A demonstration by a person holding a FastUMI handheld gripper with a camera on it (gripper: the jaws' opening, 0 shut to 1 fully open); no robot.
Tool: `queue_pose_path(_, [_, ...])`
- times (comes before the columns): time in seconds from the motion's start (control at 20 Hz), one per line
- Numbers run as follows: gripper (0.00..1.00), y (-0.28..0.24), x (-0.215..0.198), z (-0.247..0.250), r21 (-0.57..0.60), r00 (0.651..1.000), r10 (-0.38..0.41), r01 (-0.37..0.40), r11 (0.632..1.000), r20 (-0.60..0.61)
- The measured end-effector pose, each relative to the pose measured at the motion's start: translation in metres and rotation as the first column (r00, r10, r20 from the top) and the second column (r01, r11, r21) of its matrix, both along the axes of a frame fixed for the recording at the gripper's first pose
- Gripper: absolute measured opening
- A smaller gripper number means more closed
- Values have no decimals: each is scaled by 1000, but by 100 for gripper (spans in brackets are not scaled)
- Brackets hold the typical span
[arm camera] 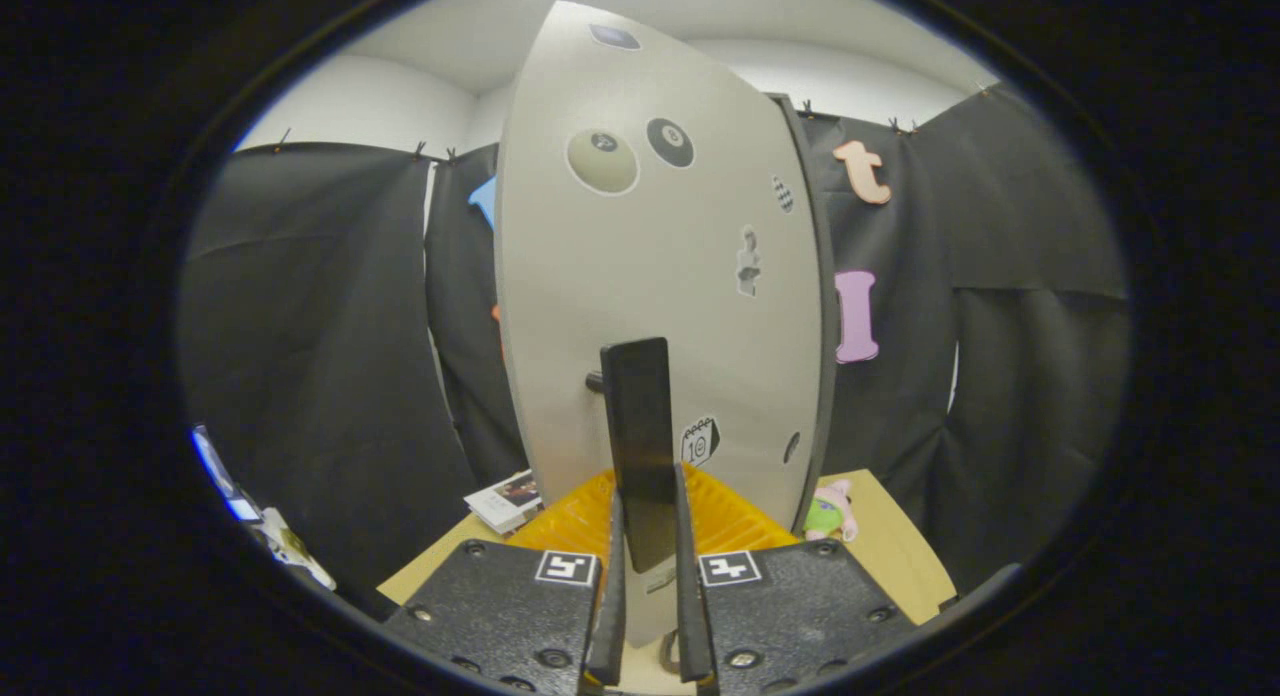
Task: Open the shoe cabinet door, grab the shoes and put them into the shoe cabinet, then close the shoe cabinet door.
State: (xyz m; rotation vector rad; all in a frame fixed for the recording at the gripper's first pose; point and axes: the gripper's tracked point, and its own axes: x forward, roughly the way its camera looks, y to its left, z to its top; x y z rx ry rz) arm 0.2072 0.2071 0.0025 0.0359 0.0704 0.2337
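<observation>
Black cloth hung round a white-walled booth, pale wooden bench below. Nearest: tool with fingers drawn close, clamped on tall dark flat handle standing upright between them, both fingers seemingly pressing its lower sides. Just behind handle, broad pale grey cabinet door, dotted with stickers, seen nearly face-on and swung at an angle, dark edge showing on right side. Directly past fingers at door's foot, ribbed orange plastic piece, nature unclear. Left of tool, beyond fingers, small stack of printed booklets lying on bench. Right of door, small pink and green plush toy resting on bench. No shoes made out among these things.

Judged as door-moving step, opening or closing not tellable. Risks from here: grip low on handle, so slip off its end likely if pull runs out of line with hinge arc; twisting of handle under sideways force; door swinging into booklets or toy; light cabinet dragged or tipped across bench if pull too brisk.
</observation>
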Motion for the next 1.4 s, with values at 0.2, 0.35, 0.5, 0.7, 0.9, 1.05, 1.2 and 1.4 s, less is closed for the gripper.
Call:
queue_pose_path(0.2, [20,-22,-8,1,-2,999,-33,33,999,-13])
queue_pose_path(0.35, [16,-41,-9,-1,-14,998,-65,65,998,-10])
queue_pose_path(0.5, [11,-58,-11,1,-37,997,-81,81,996,-3])
queue_pose_path(0.7, [8,-88,-13,1,-34,994,-112,112,993,-8])
queue_pose_path(0.9, [4,-131,-5,4,-45,988,-157,157,987,4])
queue_pose_path(1.05, [4,-150,0,5,-11,988,-156,156,988,-3])
queue_pose_path(1.2, [4,-147,0,6,-4,993,-113,113,994,-10])
queue_pose_path(1.4, [5,-156,-6,3,-51,988,-157,157,986,4])
